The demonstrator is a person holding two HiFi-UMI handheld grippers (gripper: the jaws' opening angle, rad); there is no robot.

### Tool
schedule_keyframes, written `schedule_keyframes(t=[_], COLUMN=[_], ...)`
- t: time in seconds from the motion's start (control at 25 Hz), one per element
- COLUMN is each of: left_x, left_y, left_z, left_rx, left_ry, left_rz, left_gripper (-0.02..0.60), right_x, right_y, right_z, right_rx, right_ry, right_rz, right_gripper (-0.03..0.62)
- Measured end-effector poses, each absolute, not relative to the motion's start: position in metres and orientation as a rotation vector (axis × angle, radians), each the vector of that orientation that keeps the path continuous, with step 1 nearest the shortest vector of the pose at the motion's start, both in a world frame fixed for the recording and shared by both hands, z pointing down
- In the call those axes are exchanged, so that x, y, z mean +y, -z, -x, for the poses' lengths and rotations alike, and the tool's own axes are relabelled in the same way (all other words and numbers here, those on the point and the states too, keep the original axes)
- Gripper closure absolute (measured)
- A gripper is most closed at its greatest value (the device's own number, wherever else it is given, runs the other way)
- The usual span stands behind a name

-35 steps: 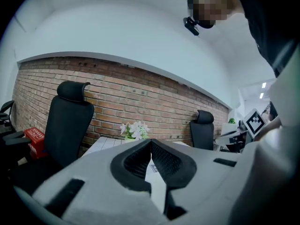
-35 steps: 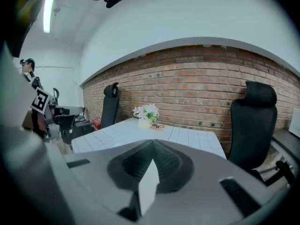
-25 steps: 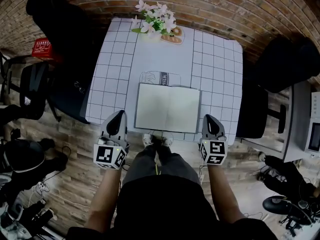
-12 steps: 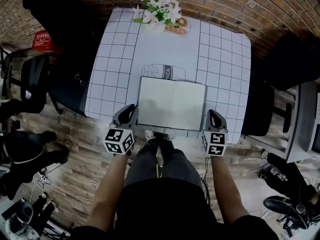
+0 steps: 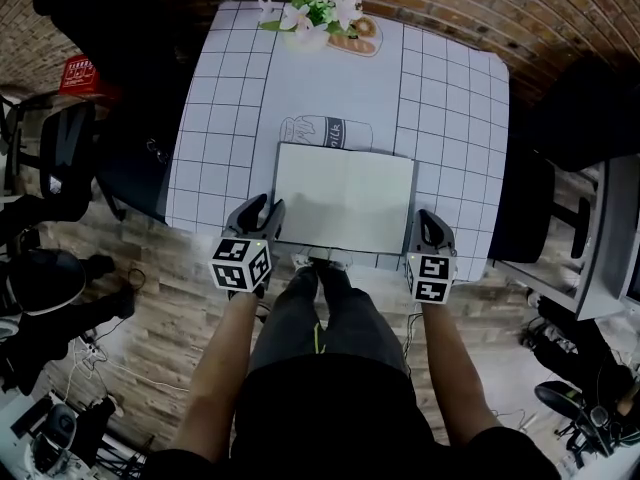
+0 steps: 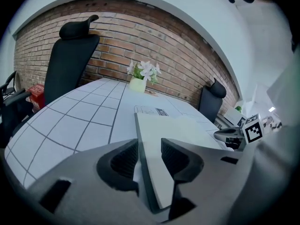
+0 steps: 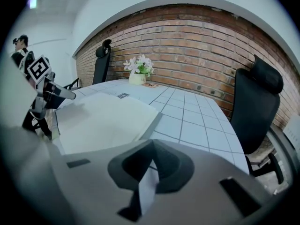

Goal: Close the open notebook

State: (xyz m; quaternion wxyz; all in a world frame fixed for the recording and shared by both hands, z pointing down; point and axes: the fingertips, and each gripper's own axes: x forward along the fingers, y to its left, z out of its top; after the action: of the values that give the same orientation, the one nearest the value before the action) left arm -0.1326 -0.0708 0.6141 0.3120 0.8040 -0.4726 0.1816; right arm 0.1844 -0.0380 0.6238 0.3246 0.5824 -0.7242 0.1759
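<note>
left gripper (image 5: pixel 265 208) jaws just opening round open white paper notebook's (image 5: pixel 345 198) edge | right gripper (image 5: pixel 429 218) jaws pressed together | risk: shallow bite just tears a page

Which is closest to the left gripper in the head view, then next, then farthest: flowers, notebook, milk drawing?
1. Notebook: its left edge sits between the jaws.
2. Milk drawing: just beyond the notebook.
3. Flowers: far edge of the table.

Matt paper notebook (image 5: pixel 345 198) on smooth printed table cover (image 5: pixel 230 98); rough brick wall (image 5: pixel 450 8), wood-plank floor (image 5: pixel 150 328)
</note>
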Motion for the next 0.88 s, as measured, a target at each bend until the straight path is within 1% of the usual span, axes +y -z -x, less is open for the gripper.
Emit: schedule_keyframes(t=[0.28,0.6,0.72,0.88], left_x=[-0.068,-0.066,-0.064,-0.063], left_y=[-0.629,-0.636,-0.635,-0.634], left_z=[0.127,0.126,0.122,0.117], left_rx=[-1.221,-1.252,-1.243,-1.252], left_ry=[-0.575,-0.697,-0.691,-0.661], left_rz=[-2.064,-2.029,-2.029,-2.023], left_gripper=[0.397,0.399,0.414,0.379], right_x=[-0.035,-0.037,-0.036,-0.036], right_y=[-0.633,-0.628,-0.628,-0.627], right_z=[-0.190,-0.179,-0.177,-0.177], right_rx=[-1.862,-1.863,-1.853,-1.860], right_ry=[-0.463,-0.422,-0.403,-0.386], right_rz=[-1.530,-1.525,-1.536,-1.532], right_gripper=[0.580,0.580,0.580,0.582])
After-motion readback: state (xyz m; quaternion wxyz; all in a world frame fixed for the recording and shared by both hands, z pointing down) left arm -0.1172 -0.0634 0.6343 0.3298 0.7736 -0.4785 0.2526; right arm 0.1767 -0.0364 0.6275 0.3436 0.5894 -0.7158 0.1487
